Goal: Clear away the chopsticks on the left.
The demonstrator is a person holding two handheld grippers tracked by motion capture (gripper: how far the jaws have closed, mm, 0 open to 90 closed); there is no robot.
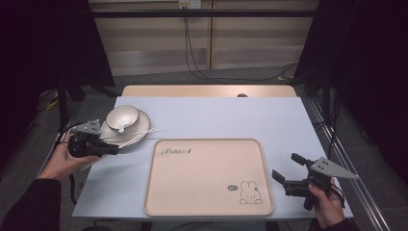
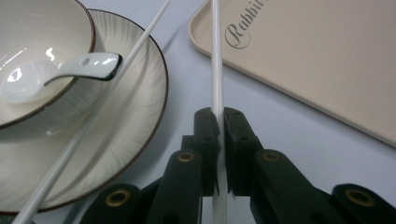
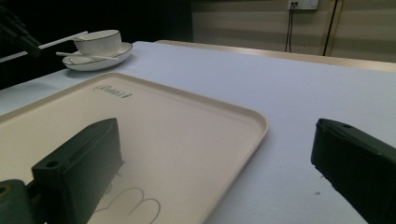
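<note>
My left gripper is shut on a thin white chopstick that runs forward past the tray's corner. It sits at the table's left, beside a cream plate. A second white chopstick lies slanted across that plate. On the plate stands a dark-rimmed bowl with a white spoon in it. My right gripper is open with nothing between its fingers, hovering at the right edge of the beige tray. In the right gripper view its fingers straddle the tray's near corner.
The beige tray with a rabbit drawing and script lettering lies at the middle front of the light-blue table. The plate and bowl sit at the table's left. Cables hang behind the table's far edge.
</note>
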